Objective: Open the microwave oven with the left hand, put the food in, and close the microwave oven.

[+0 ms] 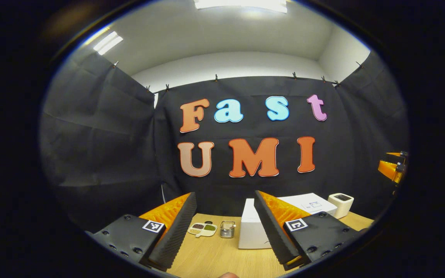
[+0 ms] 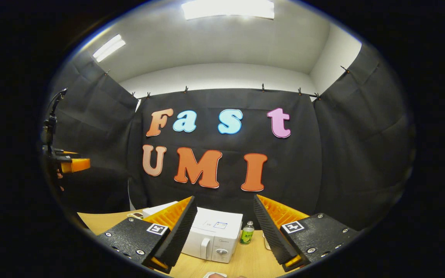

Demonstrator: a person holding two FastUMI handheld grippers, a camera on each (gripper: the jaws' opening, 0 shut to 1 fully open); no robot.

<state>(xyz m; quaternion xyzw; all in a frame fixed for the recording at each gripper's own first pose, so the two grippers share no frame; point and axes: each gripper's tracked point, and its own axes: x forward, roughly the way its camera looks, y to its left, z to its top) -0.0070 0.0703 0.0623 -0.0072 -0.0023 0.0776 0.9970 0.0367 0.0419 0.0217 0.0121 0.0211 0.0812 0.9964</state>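
Both our grippers, left (image 1: 225, 227) and right (image 2: 225, 227), hang above the table (image 1: 214, 258) with jaws wide open, gripping nothing. We see the microwave (image 2: 213, 237) shut, at the table's far edge, bottle (image 2: 247, 233) just beside it.

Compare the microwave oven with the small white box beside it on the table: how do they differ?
The microwave oven is much the larger; the small white box is a compact cube. The microwave oven's front carries a vertical handle and a round knob; the small white box has a dark panel set in its top. The microwave oven's top is white with a small printed label. Both are white, stand upright on the wooden table, and the microwave's door is shut.
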